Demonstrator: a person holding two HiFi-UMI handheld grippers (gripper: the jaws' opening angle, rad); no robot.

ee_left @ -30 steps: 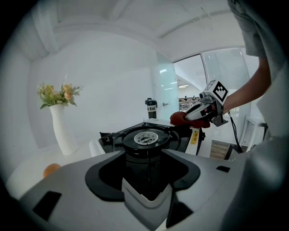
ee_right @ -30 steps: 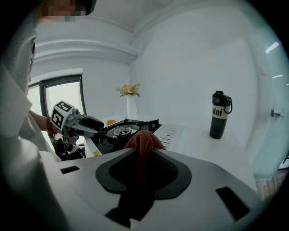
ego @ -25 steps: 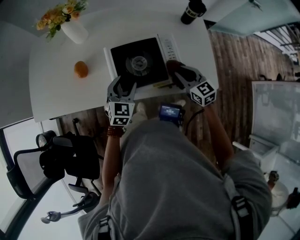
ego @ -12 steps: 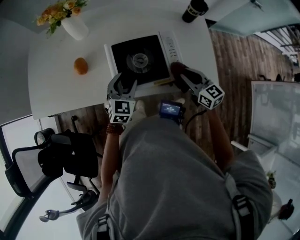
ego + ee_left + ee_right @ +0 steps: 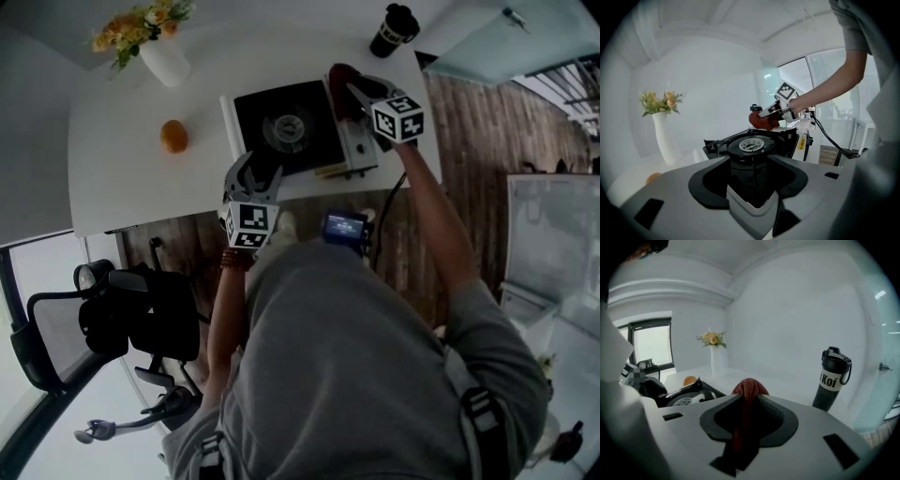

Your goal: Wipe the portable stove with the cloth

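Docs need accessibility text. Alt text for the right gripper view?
The right claw pinches a red cloth that bulges above its tips. Beyond it, on a white table: the portable stove at left, an orange and a vase of flowers farther back, a black bottle at right.

Grey short-sleeved shirt (image 5: 356, 375); grey left gripper (image 5: 258, 169) and right gripper (image 5: 354, 91), black-lined, a white black-marked cube (image 5: 397, 119) behind each
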